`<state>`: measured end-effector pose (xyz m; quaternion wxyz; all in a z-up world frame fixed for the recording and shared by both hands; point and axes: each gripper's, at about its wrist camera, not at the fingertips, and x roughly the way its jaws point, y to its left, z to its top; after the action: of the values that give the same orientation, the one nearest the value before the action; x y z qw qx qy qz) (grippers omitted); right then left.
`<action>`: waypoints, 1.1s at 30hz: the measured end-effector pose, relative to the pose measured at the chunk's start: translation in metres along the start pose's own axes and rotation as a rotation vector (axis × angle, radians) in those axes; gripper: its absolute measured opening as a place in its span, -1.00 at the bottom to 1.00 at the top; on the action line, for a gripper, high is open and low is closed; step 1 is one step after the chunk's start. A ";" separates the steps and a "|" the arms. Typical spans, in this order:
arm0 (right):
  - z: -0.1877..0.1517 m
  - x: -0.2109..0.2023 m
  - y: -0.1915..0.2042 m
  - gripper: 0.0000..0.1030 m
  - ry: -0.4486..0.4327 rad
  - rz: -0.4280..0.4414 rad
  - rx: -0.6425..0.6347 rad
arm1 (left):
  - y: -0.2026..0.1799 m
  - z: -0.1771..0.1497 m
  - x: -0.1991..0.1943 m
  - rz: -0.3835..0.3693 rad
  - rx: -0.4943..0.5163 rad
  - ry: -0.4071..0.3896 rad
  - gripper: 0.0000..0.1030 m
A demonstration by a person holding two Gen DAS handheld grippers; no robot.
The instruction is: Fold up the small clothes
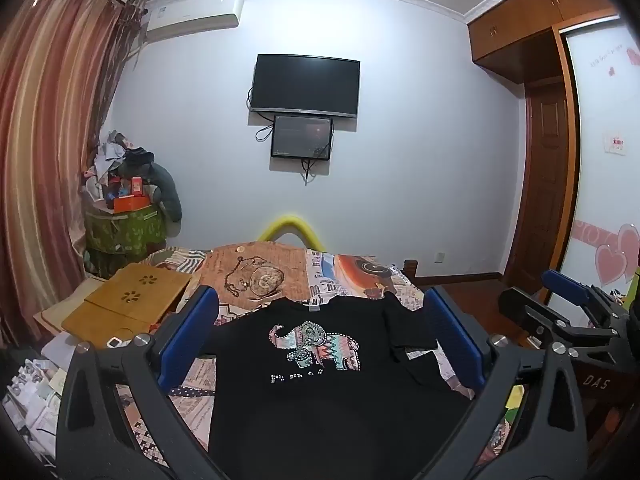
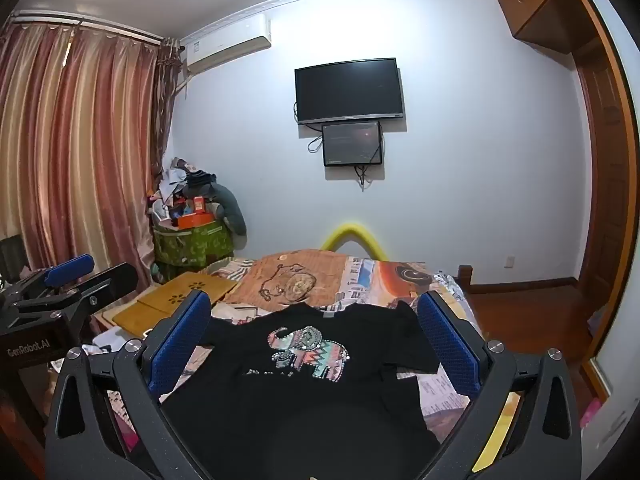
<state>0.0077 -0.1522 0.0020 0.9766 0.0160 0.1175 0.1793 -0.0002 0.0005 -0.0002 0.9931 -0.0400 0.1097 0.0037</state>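
T-shirt, black, lies print-up and flat on the bed, collar at the far end. Left gripper and right gripper both wide open, empty, hovering above. Suggest pinching one sleeve edge cleanly, single layer, then folding inward.

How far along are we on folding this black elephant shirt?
Done: the black shirt lies spread face-up on the bed, one sleeve out flat. In hand: nothing; the left tongs and right tongs hover wide open over it. Left: every fold; none shows yet.
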 end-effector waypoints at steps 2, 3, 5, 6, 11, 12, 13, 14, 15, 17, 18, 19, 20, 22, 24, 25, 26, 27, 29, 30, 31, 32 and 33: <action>0.000 -0.001 0.000 0.99 -0.005 -0.002 -0.003 | -0.001 0.000 0.000 0.002 0.005 0.001 1.00; 0.000 -0.002 0.000 0.99 -0.005 0.000 0.000 | -0.002 0.000 -0.001 0.002 0.009 0.002 1.00; 0.000 -0.003 0.000 0.99 -0.003 0.003 0.004 | -0.004 0.000 -0.002 0.009 0.018 0.002 1.00; -0.003 0.001 -0.002 0.99 -0.001 0.002 0.005 | -0.008 -0.001 -0.001 0.009 0.014 0.003 1.00; -0.001 0.000 -0.001 0.99 0.002 -0.004 0.011 | -0.002 -0.003 -0.003 0.002 -0.003 0.007 1.00; -0.001 0.000 0.000 0.99 0.002 -0.005 0.012 | 0.000 -0.003 -0.002 0.002 -0.007 0.009 1.00; -0.001 0.000 0.000 0.99 0.002 -0.006 0.012 | 0.001 -0.006 0.001 0.004 -0.005 0.008 1.00; -0.001 0.000 0.001 0.99 0.002 -0.007 0.012 | 0.000 -0.006 0.002 0.006 -0.003 0.007 1.00; -0.001 0.000 0.002 0.99 0.002 -0.008 0.013 | 0.001 -0.006 0.005 0.005 -0.002 0.009 1.00; -0.004 0.000 -0.001 0.99 0.005 -0.008 0.022 | 0.001 -0.005 0.006 0.003 -0.003 0.011 1.00; -0.003 0.000 -0.001 0.99 0.007 -0.008 0.021 | 0.001 -0.006 0.005 0.002 -0.003 0.011 1.00; -0.003 0.000 -0.001 0.99 0.007 -0.008 0.022 | 0.002 -0.005 0.006 0.000 -0.003 0.013 1.00; -0.004 0.000 -0.001 0.99 0.006 -0.009 0.022 | 0.002 -0.005 0.006 0.001 -0.004 0.014 1.00; -0.003 -0.001 -0.003 0.99 0.007 -0.008 0.024 | 0.003 -0.005 0.007 0.001 -0.007 0.017 1.00; -0.003 0.000 -0.005 0.99 0.010 -0.006 0.028 | 0.005 -0.005 0.007 0.001 -0.010 0.017 1.00; -0.004 0.000 -0.005 0.99 0.011 -0.005 0.029 | 0.006 -0.005 0.007 0.003 -0.011 0.018 1.00; -0.003 0.000 -0.005 0.99 0.012 -0.005 0.030 | 0.006 -0.005 0.007 0.003 -0.011 0.019 1.00; -0.003 0.000 -0.004 0.99 0.012 -0.005 0.030 | 0.006 -0.005 0.007 0.003 -0.010 0.019 1.00; -0.003 -0.001 -0.004 0.99 0.011 -0.005 0.030 | 0.007 -0.006 0.007 0.005 -0.011 0.018 1.00; -0.002 0.000 -0.004 0.99 0.012 -0.005 0.030 | 0.006 -0.006 0.008 0.005 -0.010 0.020 1.00; -0.002 0.000 -0.004 0.99 0.011 -0.005 0.031 | 0.006 -0.006 0.008 0.005 -0.010 0.020 1.00; -0.002 0.000 -0.003 0.99 0.012 -0.004 0.031 | 0.006 -0.006 0.008 0.005 -0.011 0.020 1.00; -0.002 0.000 -0.002 0.99 0.012 -0.004 0.031 | 0.006 -0.006 0.008 0.006 -0.010 0.020 1.00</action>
<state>0.0081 -0.1542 0.0003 0.9759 0.0298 0.1263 0.1753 0.0064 0.0058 -0.0081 0.9918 -0.0450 0.1196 0.0067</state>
